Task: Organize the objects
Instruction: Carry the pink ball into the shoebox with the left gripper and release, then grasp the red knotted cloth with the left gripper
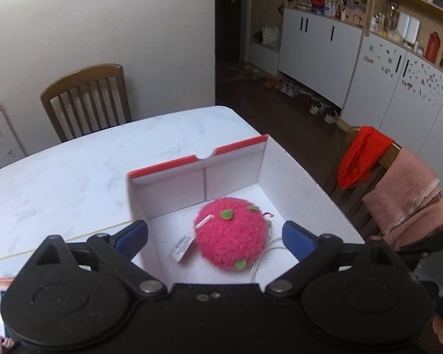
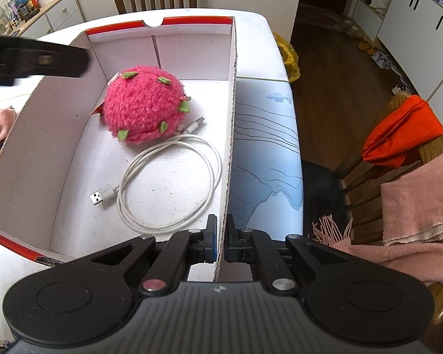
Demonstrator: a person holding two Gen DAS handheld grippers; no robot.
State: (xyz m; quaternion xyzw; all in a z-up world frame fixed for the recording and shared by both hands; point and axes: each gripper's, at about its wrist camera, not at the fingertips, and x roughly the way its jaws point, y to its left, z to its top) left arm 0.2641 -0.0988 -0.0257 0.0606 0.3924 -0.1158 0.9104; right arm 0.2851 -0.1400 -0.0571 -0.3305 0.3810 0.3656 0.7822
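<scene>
White marble surface [image 1: 73, 159] carries an open cardboard box [image 2: 53, 135]. Left gripper [image 1: 215, 236] hangs released above it, jaws spread wide and empty, pointing steeply down, the pink plush fruit [image 1: 230, 233] lying on the box floor between and beyond them. A coiled white cable [image 2: 168, 177] lies just right of it. Right gripper [image 2: 220, 236], also angled down, has its jaws clenched on the box's right wall; that pinch should probably hold firm to steady the box while the left fetches another item.

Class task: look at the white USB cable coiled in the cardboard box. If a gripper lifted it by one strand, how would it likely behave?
The white USB cable lies in loose, uneven loops, so it is probably floppy and would sag and uncoil when lifted. It looks thin, so likely light. One end lies against the pink plush toy, so pulling might nudge the toy in the box.
</scene>
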